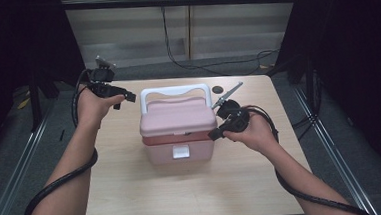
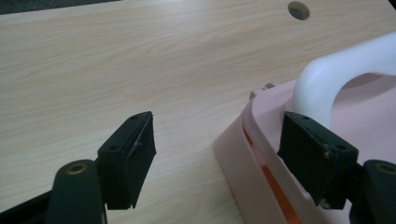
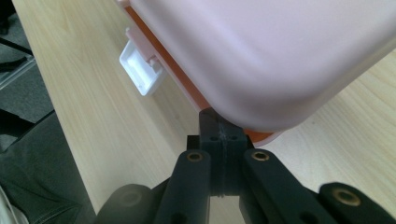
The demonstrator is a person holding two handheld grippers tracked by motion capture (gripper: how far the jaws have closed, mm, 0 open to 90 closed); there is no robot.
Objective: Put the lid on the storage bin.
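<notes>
A pink storage box (image 1: 179,147) with a pink lid (image 1: 177,116), an upright white handle (image 1: 175,92) and a white front latch (image 1: 180,151) stands mid-table. My left gripper (image 1: 128,97) hovers open at the box's back left corner. In the left gripper view its jaws (image 2: 224,140) stand wide apart, one over bare table, the other beside the handle (image 2: 336,74), with nothing held. My right gripper (image 1: 214,134) is shut at the box's right side. Its tips (image 3: 223,123) meet the orange band under the lid (image 3: 261,51) corner, and the latch (image 3: 142,70) hangs farther along.
The light wooden table (image 1: 133,191) has a small dark round spot (image 1: 218,89) behind the box, also seen from the left gripper (image 2: 299,10). Grey floor, metal rails and cables surround the table. Black curtains hang at both sides.
</notes>
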